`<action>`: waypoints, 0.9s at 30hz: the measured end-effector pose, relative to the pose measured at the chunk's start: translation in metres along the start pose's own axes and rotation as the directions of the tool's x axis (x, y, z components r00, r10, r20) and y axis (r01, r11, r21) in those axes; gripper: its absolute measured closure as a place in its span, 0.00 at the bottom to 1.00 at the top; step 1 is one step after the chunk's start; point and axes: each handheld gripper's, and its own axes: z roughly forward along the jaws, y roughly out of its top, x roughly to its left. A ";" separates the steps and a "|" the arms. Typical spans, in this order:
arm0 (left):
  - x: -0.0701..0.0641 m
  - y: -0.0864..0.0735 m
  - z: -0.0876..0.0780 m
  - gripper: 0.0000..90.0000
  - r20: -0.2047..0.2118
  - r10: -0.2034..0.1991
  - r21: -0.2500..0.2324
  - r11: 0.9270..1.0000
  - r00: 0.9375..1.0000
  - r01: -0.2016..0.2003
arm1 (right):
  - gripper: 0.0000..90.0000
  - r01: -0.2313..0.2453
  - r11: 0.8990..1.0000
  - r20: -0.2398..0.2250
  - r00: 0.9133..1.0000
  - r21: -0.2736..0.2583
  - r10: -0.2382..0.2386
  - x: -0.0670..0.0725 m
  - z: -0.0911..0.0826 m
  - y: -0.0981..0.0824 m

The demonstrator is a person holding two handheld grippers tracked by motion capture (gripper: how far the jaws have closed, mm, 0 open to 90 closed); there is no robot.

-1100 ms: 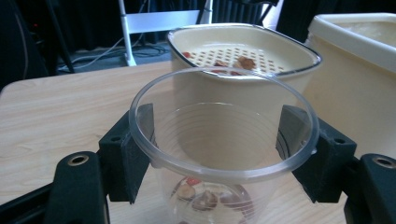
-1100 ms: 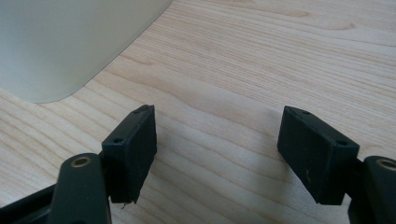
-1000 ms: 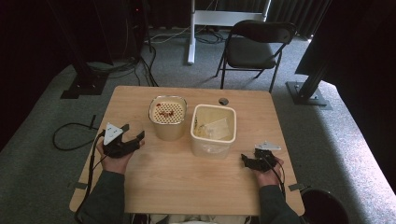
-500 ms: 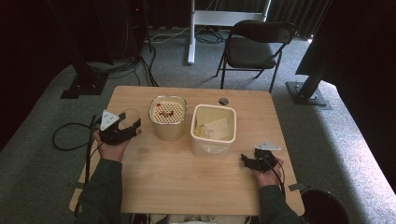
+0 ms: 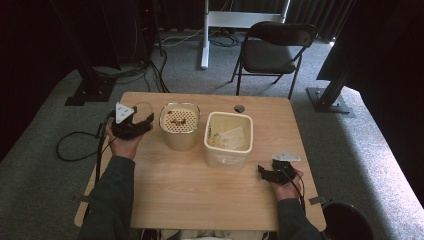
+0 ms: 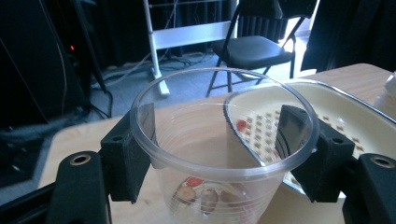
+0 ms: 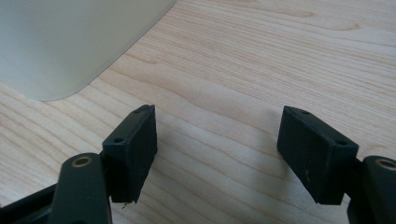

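My left gripper (image 5: pixel 136 122) is shut on a clear plastic cup (image 5: pixel 143 110), its pads pressing the cup's sides just under the rim (image 6: pixel 210 170). A few nuts and red bits lie in the cup's bottom (image 6: pixel 205 193). The cup hangs above the table's far left, close beside a beige pot with a perforated insert (image 5: pixel 179 122) that has red bits on it (image 6: pixel 345 121). My right gripper (image 5: pixel 264 172) rests open on the wood at the near right, nothing between its jaws (image 7: pixel 217 135). A white bin (image 5: pixel 228 137) stands just to its left (image 7: pixel 70 42).
The wooden table (image 5: pixel 200 195) carries a small dark round disc (image 5: pixel 239 108) near its far edge. A folding chair (image 5: pixel 272 50) stands beyond the table. A black cable (image 5: pixel 75 145) loops off the left edge. A dark waste bin (image 5: pixel 345 222) sits at the floor's near right.
My left gripper has carried the cup away from the person and upward, ending beside the perforated pot. The right gripper has stayed put.
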 end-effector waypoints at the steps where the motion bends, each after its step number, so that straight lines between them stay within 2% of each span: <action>1: 0.000 0.003 0.002 0.34 -0.006 0.010 0.002 1.000 1.000 -0.010 | 0.31 0.001 1.000 0.000 1.000 0.000 -0.001 0.000 0.000 0.000; 7: -0.004 0.015 0.017 0.34 -0.030 0.082 0.028 0.996 0.996 -0.081 | 0.31 0.001 1.000 0.000 1.000 0.000 -0.001 0.000 0.000 0.000; 11: -0.008 0.022 0.025 0.34 -0.032 0.145 0.058 0.988 0.989 -0.143 | 0.31 0.001 1.000 -0.001 1.000 0.000 -0.001 0.000 0.000 0.000; 15: -0.012 0.030 0.030 0.34 -0.039 0.208 0.079 0.976 0.977 -0.205 | 0.31 0.002 1.000 -0.001 1.000 -0.001 -0.002 0.000 0.000 0.000; 19: -0.017 0.036 0.034 0.34 -0.056 0.289 0.113 0.953 0.956 -0.282 | 0.31 0.002 1.000 -0.003 1.000 -0.001 -0.002 0.000 0.000 0.000; 22: -0.022 0.041 0.038 0.34 -0.063 0.354 0.144 0.929 0.933 -0.342 | 0.31 0.002 1.000 -0.003 1.000 -0.001 -0.002 0.000 0.000 0.000; 27: -0.028 0.045 0.040 0.34 -0.068 0.447 0.172 0.886 0.892 -0.431 | 0.31 0.003 1.000 -0.003 1.000 -0.001 -0.003 0.000 0.000 0.000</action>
